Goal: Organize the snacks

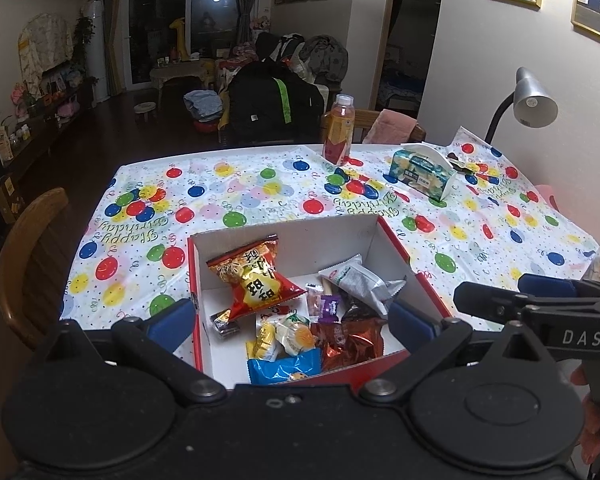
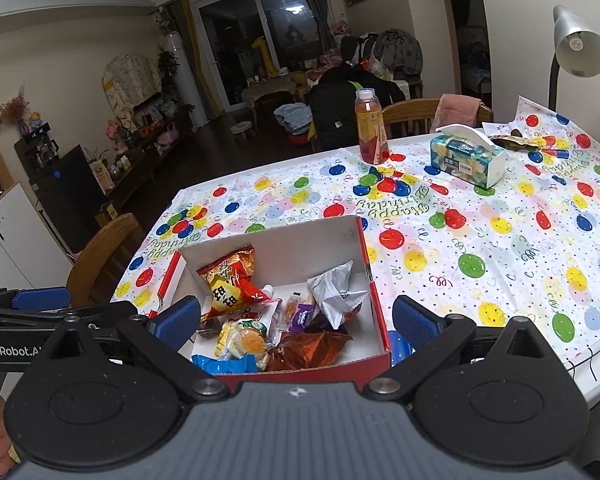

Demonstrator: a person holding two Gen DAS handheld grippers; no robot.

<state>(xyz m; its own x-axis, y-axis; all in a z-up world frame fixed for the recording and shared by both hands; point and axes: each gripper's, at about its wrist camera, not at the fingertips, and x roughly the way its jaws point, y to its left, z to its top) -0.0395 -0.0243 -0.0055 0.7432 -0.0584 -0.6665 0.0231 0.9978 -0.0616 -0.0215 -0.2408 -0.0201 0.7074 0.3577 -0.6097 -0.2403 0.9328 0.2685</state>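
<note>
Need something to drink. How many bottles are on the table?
1: a bottle standing upright at the table's far edge, left of the tissue box. None other visible.

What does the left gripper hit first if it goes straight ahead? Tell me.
Likely the snack pile in the red and white box: the open left gripper points at the small wrapped candies, beside the red snack bag. Depth is unclear, so the box's near wall could come first.

Warm indoor light fell brightly on the balloon tablecloth (image 1: pixel 260 196) while the room toward twelve o'clock stayed dim, a ceiling light glared in the dark glass door (image 2: pixel 260 40), and fisheye bending curved every edge.
</note>
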